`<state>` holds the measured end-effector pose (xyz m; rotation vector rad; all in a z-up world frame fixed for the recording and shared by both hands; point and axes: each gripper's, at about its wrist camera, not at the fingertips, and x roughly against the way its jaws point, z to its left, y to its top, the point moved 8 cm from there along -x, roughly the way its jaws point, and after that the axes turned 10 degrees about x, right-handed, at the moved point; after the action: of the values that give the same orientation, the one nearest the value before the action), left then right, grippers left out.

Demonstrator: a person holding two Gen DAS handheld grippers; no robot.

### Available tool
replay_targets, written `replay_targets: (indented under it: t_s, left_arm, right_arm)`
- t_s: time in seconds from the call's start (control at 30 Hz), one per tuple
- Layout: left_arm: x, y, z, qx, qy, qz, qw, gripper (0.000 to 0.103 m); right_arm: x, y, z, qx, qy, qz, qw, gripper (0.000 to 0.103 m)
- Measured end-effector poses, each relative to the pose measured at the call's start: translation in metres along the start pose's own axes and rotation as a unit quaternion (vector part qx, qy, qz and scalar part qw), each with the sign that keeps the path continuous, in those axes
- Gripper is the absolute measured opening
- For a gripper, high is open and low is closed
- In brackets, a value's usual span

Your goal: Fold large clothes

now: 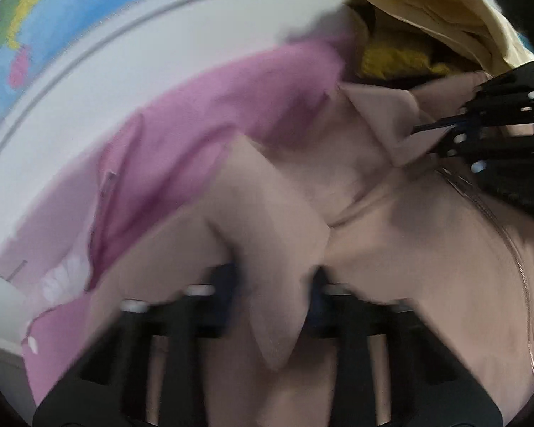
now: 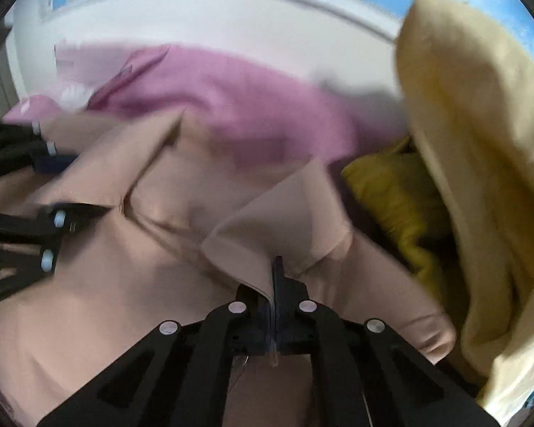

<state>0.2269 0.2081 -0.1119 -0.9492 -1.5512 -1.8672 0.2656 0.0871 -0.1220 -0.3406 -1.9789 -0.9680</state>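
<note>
— Left wrist view first. What's down there?

— The left gripper [image 1: 284, 281] is clenched on a flap of the beige jacket [image 1: 391, 249]. The cloth rises in a peak right between the black fingers, and the picture smears there, so I'd say it's pinched rather than swear to it.

— And the jacket itself?

— Spread over the white table [image 1: 99, 82], lying on top of a pink garment [image 1: 203, 106] that sticks out to the left. A zipper [image 1: 495, 227] runs down the jacket's right side. The right gripper [image 1: 434, 130] comes in from the right edge, its tips clamped onto the jacket's collar point.

— Anything behind?

— A cream cloth [image 1: 445, 10] heaped at the top right, something mustard yellow [image 1: 391, 60] tucked under it, and a coloured map [image 1: 53, 10] beyond the table edge.

— Now the right wrist view.

— Clearer here. The right gripper [image 2: 276, 274] has its jaws tight together, a beige fold of the jacket [image 2: 131, 284] caught between them and draped over the tips. The left gripper [image 2: 85, 192] shows at the left edge, low against the same jacket.

— Same layout around it?

— Yes: the pink garment [image 2: 231, 96] past the jacket on the white table [image 2: 231, 21], the mustard piece [image 2: 402, 199] to the right, and the cream cloth [image 2: 480, 142] standing tall over it at the right side.
</note>
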Motion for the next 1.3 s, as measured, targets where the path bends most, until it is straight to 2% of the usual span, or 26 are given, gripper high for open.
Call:
replay_targets:
  t_s: [0.1, 0.23, 0.33, 0.4, 0.5, 0.53, 0.57, 0.6, 0.63, 0.67, 0.7, 0.77, 0.83, 0.87, 0.9, 0.93, 0.97, 1.0, 1.03, 1.07, 1.17, 1.23, 1.27, 1.3]
  left_arm:
    - [0.005, 0.016, 0.01, 0.032, -0.008, -0.007, 0.9994, 0.004]
    - [0.015, 0.049, 0.025, 0.072, 0.007, -0.038, 0.9967, 0.003]
    - [0.009, 0.061, 0.03, 0.103, -0.008, -0.032, 0.9942, 0.002]
    - [-0.001, 0.06, 0.031, 0.099, 0.021, -0.027, 0.9945, 0.002]
    - [-0.013, 0.044, 0.028, 0.106, 0.01, 0.002, 0.9944, 0.005]
    - [-0.015, 0.04, 0.027, 0.105, 0.003, 0.008, 0.9944, 0.007]
    - [-0.014, 0.034, 0.026, 0.101, 0.001, 0.012, 0.9948, 0.014]
    - [-0.013, 0.029, 0.027, 0.094, 0.006, 0.01, 0.9955, 0.022]
    - [-0.01, 0.024, 0.027, 0.087, 0.007, 0.007, 0.9961, 0.028]
    - [-0.008, 0.021, 0.027, 0.084, 0.006, 0.006, 0.9964, 0.037]
    - [-0.005, 0.017, 0.027, 0.081, 0.003, 0.005, 0.9967, 0.04]
    - [-0.003, 0.015, 0.024, 0.069, 0.004, 0.002, 0.9976, 0.043]
    - [-0.003, 0.012, 0.023, 0.064, 0.011, 0.003, 0.9979, 0.043]
    - [-0.004, 0.013, 0.023, 0.064, 0.013, 0.004, 0.9978, 0.038]
    - [-0.001, 0.014, 0.018, 0.065, 0.015, 0.005, 0.9977, 0.034]
    - [-0.003, 0.016, 0.017, 0.066, 0.019, 0.003, 0.9977, 0.029]
    - [-0.003, 0.018, 0.017, 0.072, 0.027, 0.002, 0.9971, 0.02]
    - [-0.005, 0.018, 0.018, 0.083, 0.02, 0.008, 0.9963, 0.005]
    - [-0.005, 0.019, 0.02, 0.097, 0.011, 0.015, 0.9951, 0.001]
    - [-0.014, 0.029, 0.021, 0.105, 0.011, 0.016, 0.9942, 0.001]
    - [-0.014, 0.035, 0.024, 0.115, 0.012, 0.012, 0.9932, 0.001]
    - [-0.016, 0.047, 0.028, 0.119, 0.011, 0.009, 0.9928, 0.001]
    - [-0.019, 0.053, 0.027, 0.125, 0.007, 0.008, 0.9921, 0.001]
    - [-0.022, 0.058, 0.029, 0.134, 0.006, 0.009, 0.991, 0.001]
  right_arm:
    - [0.015, 0.013, -0.017, -0.028, -0.007, -0.032, 0.999, 0.001]
    - [0.028, 0.035, -0.038, -0.07, 0.001, -0.068, 0.995, 0.001]
    - [0.023, 0.047, -0.046, -0.086, -0.004, -0.07, 0.994, 0.001]
    - [0.014, 0.049, -0.044, -0.081, -0.014, -0.059, 0.995, 0.001]
    - [-0.003, 0.04, -0.034, -0.081, 0.02, -0.025, 0.996, 0.004]
    - [-0.002, 0.035, -0.033, -0.082, 0.025, -0.022, 0.996, 0.014]
    - [0.002, 0.032, -0.033, -0.081, 0.024, -0.026, 0.996, 0.024]
    - [0.008, 0.026, -0.034, -0.076, 0.02, -0.031, 0.996, 0.051]
    - [0.016, 0.019, -0.036, -0.077, 0.02, -0.037, 0.996, 0.058]
    - [0.023, 0.013, -0.033, -0.076, 0.043, -0.045, 0.995, 0.058]
    - [0.025, 0.009, -0.028, -0.073, 0.061, -0.045, 0.994, 0.058]
    - [0.031, -0.001, -0.013, -0.04, 0.078, -0.044, 0.995, 0.058]
    - [0.028, -0.004, 0.005, 0.002, 0.075, -0.037, 0.996, 0.058]
    - [0.022, -0.003, 0.013, 0.018, 0.075, -0.029, 0.997, 0.058]
    - [0.013, 0.0, 0.018, 0.037, 0.054, -0.022, 0.998, 0.058]
    - [0.008, 0.002, 0.021, 0.044, 0.047, -0.02, 0.998, 0.054]
    - [0.0, 0.004, 0.025, 0.053, 0.053, -0.013, 0.997, 0.044]
    - [-0.005, 0.004, 0.028, 0.052, 0.068, -0.007, 0.996, 0.016]
    - [-0.008, 0.0, 0.028, 0.045, 0.087, 0.001, 0.995, 0.009]
    - [-0.008, 0.003, 0.027, 0.045, 0.084, -0.001, 0.995, 0.004]
    - [0.0, 0.009, 0.017, 0.031, 0.072, -0.019, 0.997, 0.002]
    - [0.009, 0.017, -0.002, 0.021, 0.025, -0.035, 0.999, 0.002]
    - [0.01, 0.021, -0.015, -0.002, 0.016, -0.036, 0.999, 0.002]
    - [0.008, 0.022, -0.021, -0.017, 0.028, -0.031, 0.999, 0.002]
